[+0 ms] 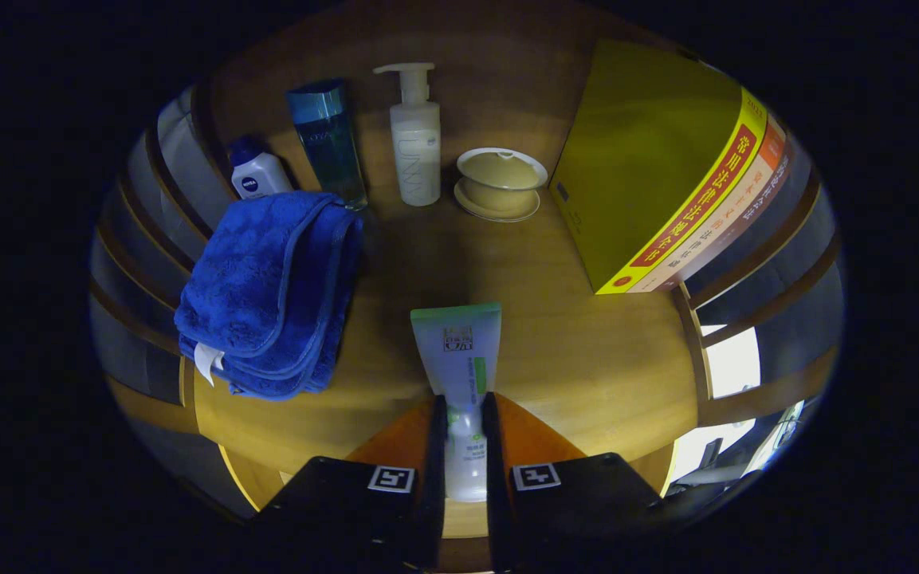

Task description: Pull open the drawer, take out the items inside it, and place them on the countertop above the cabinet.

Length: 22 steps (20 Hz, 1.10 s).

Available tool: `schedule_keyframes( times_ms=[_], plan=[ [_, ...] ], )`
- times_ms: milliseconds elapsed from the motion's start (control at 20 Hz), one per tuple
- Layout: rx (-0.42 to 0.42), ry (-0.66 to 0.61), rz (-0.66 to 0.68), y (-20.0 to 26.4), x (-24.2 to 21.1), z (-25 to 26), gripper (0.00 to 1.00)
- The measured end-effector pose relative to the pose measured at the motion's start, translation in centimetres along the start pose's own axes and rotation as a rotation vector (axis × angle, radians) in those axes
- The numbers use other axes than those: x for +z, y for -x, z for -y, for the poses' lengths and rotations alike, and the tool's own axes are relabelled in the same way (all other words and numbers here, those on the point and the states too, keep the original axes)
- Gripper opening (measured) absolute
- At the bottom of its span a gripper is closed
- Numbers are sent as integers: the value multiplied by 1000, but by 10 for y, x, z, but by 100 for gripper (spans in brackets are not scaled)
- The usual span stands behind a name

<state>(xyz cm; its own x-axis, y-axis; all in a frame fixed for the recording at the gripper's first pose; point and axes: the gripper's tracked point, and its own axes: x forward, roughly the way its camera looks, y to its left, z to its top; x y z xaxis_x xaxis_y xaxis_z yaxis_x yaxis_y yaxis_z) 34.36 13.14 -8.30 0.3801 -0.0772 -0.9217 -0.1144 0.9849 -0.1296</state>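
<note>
Gripper (463, 414) fingers clamp both sides of a white-and-green tube (459, 375), w/ the tube's flat crimped end pointing fwd over the wooden countertop (587, 359). Just left of the tube lies a folded blue towel (272, 291). Beyond it, along the back: small white bottle w/ dark blue cap (256, 171), tall teal bottle (326, 139), white pump bottle (415, 139), then a lidded cream cup on a saucer (500, 183). Right of the cup stands a big yellow-green box (650, 151), well apart from the tube.
</note>
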Motion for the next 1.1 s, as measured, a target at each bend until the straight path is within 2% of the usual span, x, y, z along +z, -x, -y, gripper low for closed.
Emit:
schedule_keyframes(
  times_ms=[200,350,400,650,850,1100],
  plan=[
    [17,-26,62,10,5,-2,39],
    [64,-76,133,24,-2,-8,54],
    [68,-83,161,32,-6,-7,55],
    [115,-112,334,77,-27,-7,100],
    [147,-122,501,120,-59,-3,99],
    [175,-112,607,136,-138,14,99]
  ],
)
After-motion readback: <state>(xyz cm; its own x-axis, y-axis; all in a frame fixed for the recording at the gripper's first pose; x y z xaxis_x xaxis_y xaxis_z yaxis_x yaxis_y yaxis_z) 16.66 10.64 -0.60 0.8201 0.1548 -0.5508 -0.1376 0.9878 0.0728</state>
